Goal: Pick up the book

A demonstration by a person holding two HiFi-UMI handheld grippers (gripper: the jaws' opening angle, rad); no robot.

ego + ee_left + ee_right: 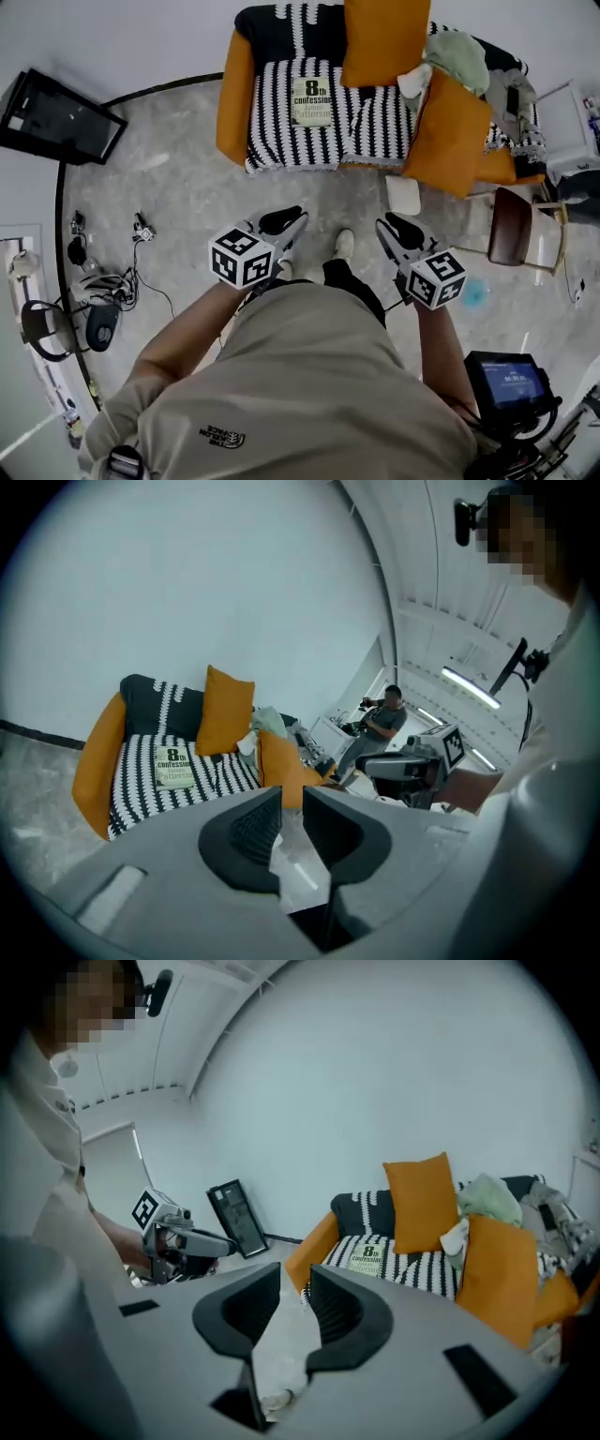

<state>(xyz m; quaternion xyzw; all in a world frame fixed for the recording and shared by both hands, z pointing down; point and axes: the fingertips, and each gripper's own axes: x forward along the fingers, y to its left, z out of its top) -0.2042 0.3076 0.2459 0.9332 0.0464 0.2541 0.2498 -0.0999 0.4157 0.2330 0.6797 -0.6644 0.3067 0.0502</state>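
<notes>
The book [311, 101], pale green with "8th confession" on its cover, lies flat on the black-and-white striped throw of an orange sofa [234, 112]. It also shows as the book [174, 767] in the left gripper view and the book [367, 1258] in the right gripper view, well beyond both jaws. My left gripper [292, 220] and right gripper [389, 225] hover over the floor, a good way short of the sofa and pointing toward it. The left gripper [292, 803] shows a narrow gap between its jaws, the right gripper [294, 1283] a wider one. Both are empty.
Two orange cushions [384, 37] [450, 131] and a green cloth [459, 56] crowd the sofa's right side. A black screen [56, 117] leans at the left wall, with cables and headphones [103, 291] on the floor. A brown chair [516, 225] stands right. A seated person [380, 722] is in the background.
</notes>
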